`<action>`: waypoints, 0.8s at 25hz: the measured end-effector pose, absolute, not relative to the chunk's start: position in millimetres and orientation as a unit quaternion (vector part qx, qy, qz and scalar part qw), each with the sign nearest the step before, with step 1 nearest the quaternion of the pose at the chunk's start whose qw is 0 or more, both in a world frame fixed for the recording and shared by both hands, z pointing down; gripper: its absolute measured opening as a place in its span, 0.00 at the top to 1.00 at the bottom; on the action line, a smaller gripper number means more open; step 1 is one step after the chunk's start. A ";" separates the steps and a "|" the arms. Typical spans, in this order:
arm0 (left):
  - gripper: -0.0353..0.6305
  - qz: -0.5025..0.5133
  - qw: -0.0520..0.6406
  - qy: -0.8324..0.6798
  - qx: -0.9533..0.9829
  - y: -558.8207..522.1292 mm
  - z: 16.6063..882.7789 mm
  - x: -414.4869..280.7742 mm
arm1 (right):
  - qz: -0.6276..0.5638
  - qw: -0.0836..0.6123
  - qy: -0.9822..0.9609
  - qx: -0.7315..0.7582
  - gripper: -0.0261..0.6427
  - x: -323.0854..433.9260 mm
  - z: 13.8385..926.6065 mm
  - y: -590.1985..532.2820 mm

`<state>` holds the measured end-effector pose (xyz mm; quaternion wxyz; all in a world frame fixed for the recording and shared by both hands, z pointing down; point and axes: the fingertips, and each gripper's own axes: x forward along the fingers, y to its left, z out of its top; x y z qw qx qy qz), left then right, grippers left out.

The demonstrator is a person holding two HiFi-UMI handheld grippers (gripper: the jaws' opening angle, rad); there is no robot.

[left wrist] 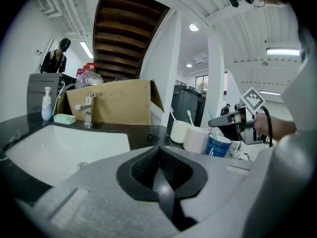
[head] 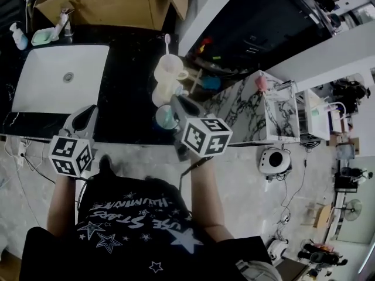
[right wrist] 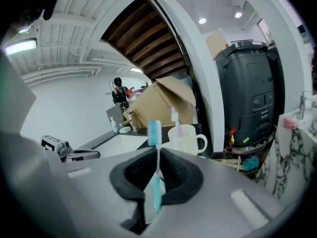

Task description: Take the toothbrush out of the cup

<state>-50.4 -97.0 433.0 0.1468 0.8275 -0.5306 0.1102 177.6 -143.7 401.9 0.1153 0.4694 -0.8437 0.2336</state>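
A light blue toothbrush [right wrist: 155, 133] stands upright between the pads of my right gripper [right wrist: 157, 175], which is shut on its handle. In the left gripper view that gripper [left wrist: 220, 121] hovers just over a blue cup [left wrist: 218, 147], and the brush's lower end reaches down into the cup. From the head view the blue cup [head: 166, 119] sits at the counter's front edge, right under my right gripper [head: 177, 105]. My left gripper [head: 88, 116] is at the counter's front edge, beside the sink, well to the left of the cups. Its jaws [left wrist: 161, 172] are shut with nothing in them.
Behind the blue cup stand a white cup [head: 164, 91] and a cream mug [head: 169, 69] holding another toothbrush [right wrist: 174, 117]. A white sink [head: 58, 78] with a tap [left wrist: 88, 109] fills the counter's left. A cardboard box [head: 111, 2] stands behind, and a soap bottle [left wrist: 46, 104].
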 end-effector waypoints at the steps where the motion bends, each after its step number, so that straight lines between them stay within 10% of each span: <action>1: 0.93 0.109 0.147 -0.525 0.831 -100.6 433.5 -51.3 | 0.230 0.116 -0.841 0.476 0.93 177.3 399.5 -142.9; 20: 0.93 0.099 0.135 -0.439 0.883 -138.1 422.4 -89.2 | 0.135 0.048 -0.811 0.567 0.93 164.1 284.8 -135.9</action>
